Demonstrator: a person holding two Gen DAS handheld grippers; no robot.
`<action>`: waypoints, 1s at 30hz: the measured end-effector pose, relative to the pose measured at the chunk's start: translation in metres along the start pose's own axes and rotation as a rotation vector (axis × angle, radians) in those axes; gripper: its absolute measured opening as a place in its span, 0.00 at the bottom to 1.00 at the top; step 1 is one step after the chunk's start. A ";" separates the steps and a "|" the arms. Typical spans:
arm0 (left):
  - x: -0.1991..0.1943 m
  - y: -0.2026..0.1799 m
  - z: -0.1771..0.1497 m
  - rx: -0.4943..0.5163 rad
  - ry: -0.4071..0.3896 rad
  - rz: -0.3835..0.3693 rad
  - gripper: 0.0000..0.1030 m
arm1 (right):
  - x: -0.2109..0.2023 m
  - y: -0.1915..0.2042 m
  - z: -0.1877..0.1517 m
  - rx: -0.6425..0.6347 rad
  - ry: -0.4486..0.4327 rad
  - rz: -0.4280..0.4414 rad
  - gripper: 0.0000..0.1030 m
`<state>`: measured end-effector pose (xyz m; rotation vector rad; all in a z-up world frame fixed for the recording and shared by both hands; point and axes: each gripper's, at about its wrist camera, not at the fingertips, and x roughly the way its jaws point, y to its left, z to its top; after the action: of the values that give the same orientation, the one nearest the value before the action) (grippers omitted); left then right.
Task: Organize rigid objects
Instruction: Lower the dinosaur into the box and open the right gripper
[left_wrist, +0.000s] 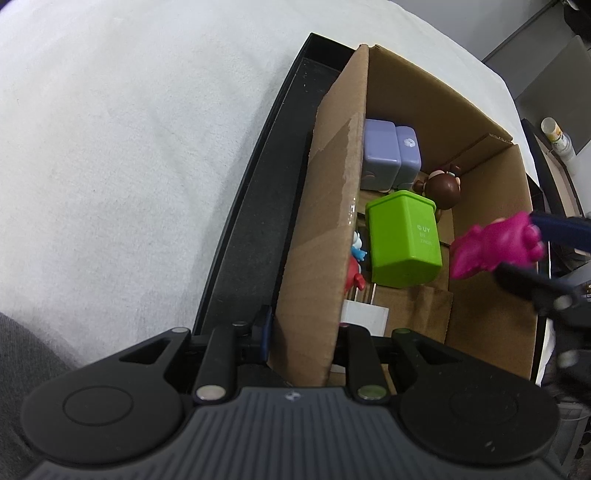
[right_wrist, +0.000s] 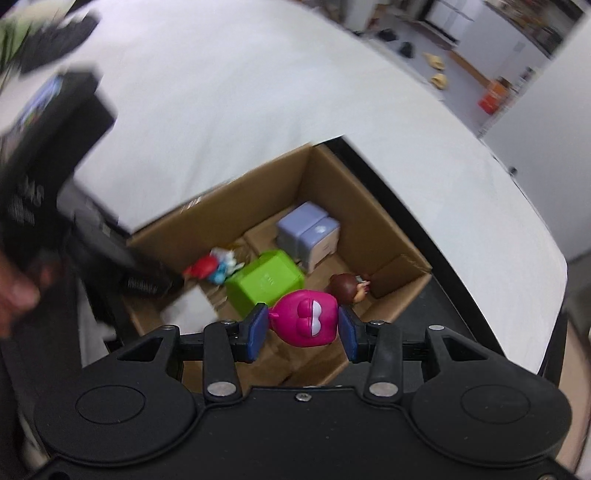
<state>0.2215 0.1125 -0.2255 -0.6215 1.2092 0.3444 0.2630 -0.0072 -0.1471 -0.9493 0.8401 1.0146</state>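
Right wrist view: right gripper (right_wrist: 303, 329) pinching pink toy (right_wrist: 306, 321) above open cardboard box (right_wrist: 384, 225).
Left gripper (left_wrist: 303, 332) clamped astride box's near wall, on white cloth-covered table (right_wrist: 240, 110); beyond, grey floor, scattered clutter, orange crate (right_wrist: 493, 98).

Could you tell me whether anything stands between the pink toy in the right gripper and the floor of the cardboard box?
Partly. The pink toy hangs over the cardboard box, with the green bin and brown-haired figurine close beneath; bare cardboard shows nearer the camera.
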 end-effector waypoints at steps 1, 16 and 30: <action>-0.001 0.002 0.000 0.000 0.000 -0.001 0.20 | 0.003 0.004 -0.001 -0.033 0.012 -0.015 0.40; -0.003 0.008 0.002 -0.001 0.002 -0.008 0.20 | 0.026 0.006 -0.010 -0.074 0.071 -0.054 0.42; -0.003 0.004 0.006 0.007 0.011 0.006 0.20 | -0.003 0.004 -0.020 0.049 0.018 -0.012 0.45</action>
<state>0.2226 0.1194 -0.2228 -0.6145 1.2230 0.3422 0.2552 -0.0259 -0.1524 -0.9213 0.8697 0.9725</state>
